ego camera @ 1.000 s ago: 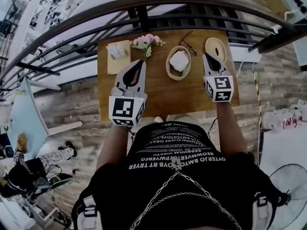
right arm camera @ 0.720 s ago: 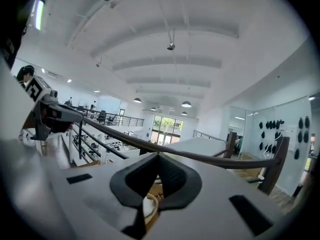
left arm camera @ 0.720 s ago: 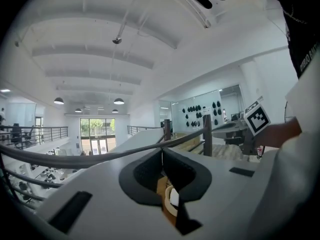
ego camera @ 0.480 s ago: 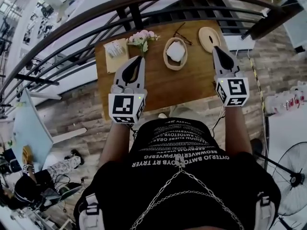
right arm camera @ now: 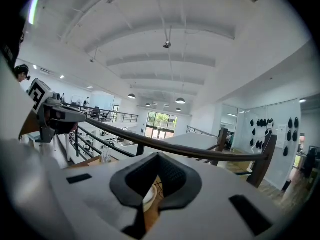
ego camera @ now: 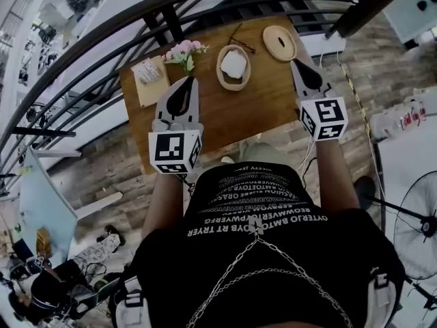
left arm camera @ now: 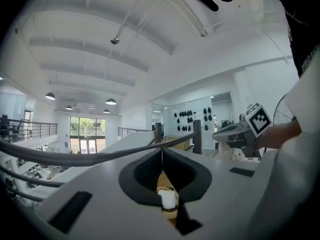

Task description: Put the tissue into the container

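Since a second ago the left hand-held gripper and the right hand-held gripper have drawn back toward the near edge of the wooden bench. The right one is now clear of the round wooden lid. The white folded tissue lies unmoved inside the oval wooden container, between the pink flowers and the lid. Each gripper's jaws are pressed together, with nothing between them.
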`<state>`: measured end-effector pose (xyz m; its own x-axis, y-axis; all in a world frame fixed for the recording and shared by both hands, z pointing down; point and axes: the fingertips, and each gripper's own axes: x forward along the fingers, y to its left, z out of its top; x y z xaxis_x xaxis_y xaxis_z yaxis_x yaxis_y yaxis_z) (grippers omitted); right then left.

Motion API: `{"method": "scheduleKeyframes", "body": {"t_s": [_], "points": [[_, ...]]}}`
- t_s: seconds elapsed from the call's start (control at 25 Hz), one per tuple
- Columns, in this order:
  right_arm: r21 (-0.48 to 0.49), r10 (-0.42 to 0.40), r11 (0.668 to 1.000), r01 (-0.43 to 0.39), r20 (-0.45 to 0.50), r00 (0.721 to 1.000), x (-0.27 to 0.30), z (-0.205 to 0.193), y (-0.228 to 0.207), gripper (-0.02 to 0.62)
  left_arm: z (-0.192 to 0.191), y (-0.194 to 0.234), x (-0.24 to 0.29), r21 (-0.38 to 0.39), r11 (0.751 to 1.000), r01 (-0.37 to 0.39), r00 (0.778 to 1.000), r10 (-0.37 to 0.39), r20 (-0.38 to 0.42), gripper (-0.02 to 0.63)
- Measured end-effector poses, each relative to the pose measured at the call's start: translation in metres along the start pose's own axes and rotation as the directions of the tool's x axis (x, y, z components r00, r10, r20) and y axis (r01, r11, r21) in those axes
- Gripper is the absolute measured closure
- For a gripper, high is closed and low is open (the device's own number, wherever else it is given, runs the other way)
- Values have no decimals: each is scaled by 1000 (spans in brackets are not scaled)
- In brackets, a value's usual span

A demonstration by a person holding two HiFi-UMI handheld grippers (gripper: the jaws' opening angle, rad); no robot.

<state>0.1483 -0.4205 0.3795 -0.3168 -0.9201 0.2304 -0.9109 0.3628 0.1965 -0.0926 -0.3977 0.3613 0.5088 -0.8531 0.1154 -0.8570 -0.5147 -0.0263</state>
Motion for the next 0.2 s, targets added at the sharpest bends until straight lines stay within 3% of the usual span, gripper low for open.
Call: {"method": "scheduleKeyframes", "body": {"t_s": [0.2], "points": [[-15,10,1000,-10,-11,1000,-6,2,0,581,-1,-7,4,-9,1000,8,1000,-8,-1,575]]}}
